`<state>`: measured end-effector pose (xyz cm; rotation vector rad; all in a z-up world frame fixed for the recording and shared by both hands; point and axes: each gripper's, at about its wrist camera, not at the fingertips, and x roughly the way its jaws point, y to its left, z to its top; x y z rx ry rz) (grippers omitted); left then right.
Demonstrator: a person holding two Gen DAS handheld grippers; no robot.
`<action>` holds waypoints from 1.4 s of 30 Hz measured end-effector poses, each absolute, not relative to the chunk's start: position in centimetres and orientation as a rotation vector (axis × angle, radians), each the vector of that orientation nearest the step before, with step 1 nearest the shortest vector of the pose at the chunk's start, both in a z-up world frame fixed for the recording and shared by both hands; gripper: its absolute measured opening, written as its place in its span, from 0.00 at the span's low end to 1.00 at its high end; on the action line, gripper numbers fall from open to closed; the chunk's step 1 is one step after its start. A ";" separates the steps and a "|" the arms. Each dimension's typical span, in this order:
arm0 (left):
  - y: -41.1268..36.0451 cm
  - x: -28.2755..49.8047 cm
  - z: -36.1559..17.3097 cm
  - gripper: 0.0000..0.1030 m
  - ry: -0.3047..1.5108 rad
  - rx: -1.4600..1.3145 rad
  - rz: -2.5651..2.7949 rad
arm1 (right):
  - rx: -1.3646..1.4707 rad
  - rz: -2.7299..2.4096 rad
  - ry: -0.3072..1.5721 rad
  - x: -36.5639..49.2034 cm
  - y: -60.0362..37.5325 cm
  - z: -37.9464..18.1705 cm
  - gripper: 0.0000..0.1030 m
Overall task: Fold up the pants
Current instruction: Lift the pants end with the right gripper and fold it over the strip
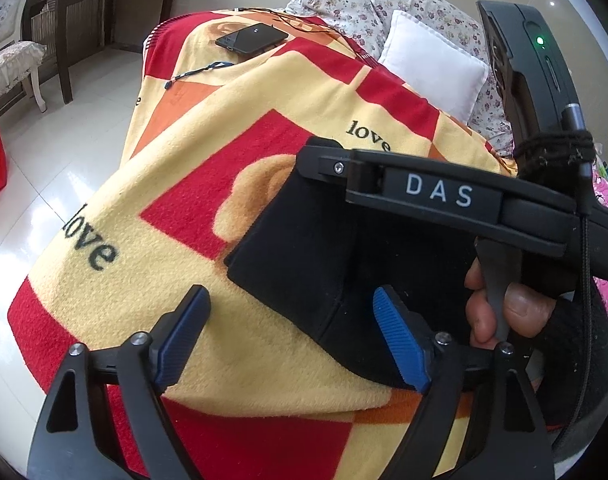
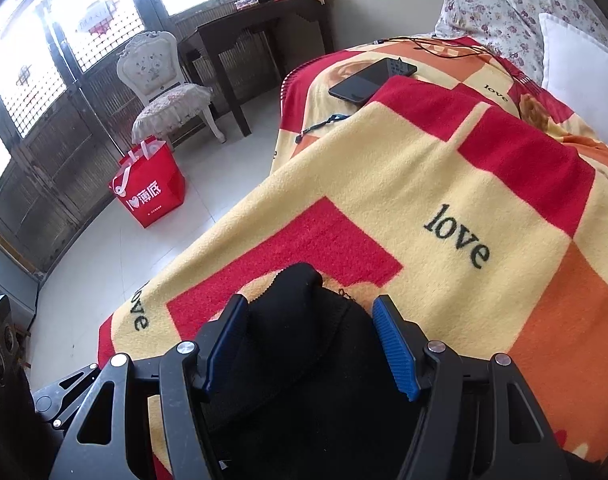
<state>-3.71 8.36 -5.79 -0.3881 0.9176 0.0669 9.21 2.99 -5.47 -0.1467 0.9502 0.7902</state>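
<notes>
I hold two grippers over the bed. The black pants point(image 1: 304, 264) lie in a folded bundle on the blanket point(image 1: 152, 280), near its front edge, the one closest to me.

My left gripper point(image 1: 292, 340) is spread wide. One blue pad sits over bare blanket and the other over the pants, and nothing is pinched. I think it waits there so it can take the edge of the cloth next.

My right gripper point(image 2: 308, 344) has a hump of pants between its fingers point(image 2: 396, 356). The pads stand apart on each side of the cloth, and I do not see them press it. I think it is here to grab this fold, but it has no hold yet.

From the left camera, my right gripper and the hand point(image 1: 500, 312) on its handle cover part of the pants.

A phone point(image 2: 372, 80), a cord point(image 1: 200, 72) and a white pillow point(image 1: 432, 72) lie toward the blanket's far edge, well apart from the pants. A red bag point(image 2: 148, 188) and a chair point(image 2: 164, 88) stand on the floor. Nothing blocks the fold.
</notes>
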 end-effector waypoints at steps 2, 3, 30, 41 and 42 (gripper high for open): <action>8.3 -3.7 -5.8 0.82 0.917 -0.390 0.067 | -0.150 0.790 0.953 9.3 3.0 -5.5 0.64; 8.3 -3.7 -5.8 0.82 0.917 -0.389 0.067 | -0.154 0.790 0.955 9.3 3.1 -5.5 0.64; 6.8 -3.3 -6.2 0.86 0.877 -0.302 0.121 | -0.230 0.792 0.983 9.5 4.2 -6.9 0.61; 5.6 -4.4 -2.0 0.24 0.774 -0.303 0.005 | -0.068 0.811 0.856 7.6 0.3 -2.1 0.23; 5.3 -4.7 -1.2 0.24 0.753 -0.308 -0.021 | -0.053 0.809 0.829 7.2 -0.7 -1.0 0.22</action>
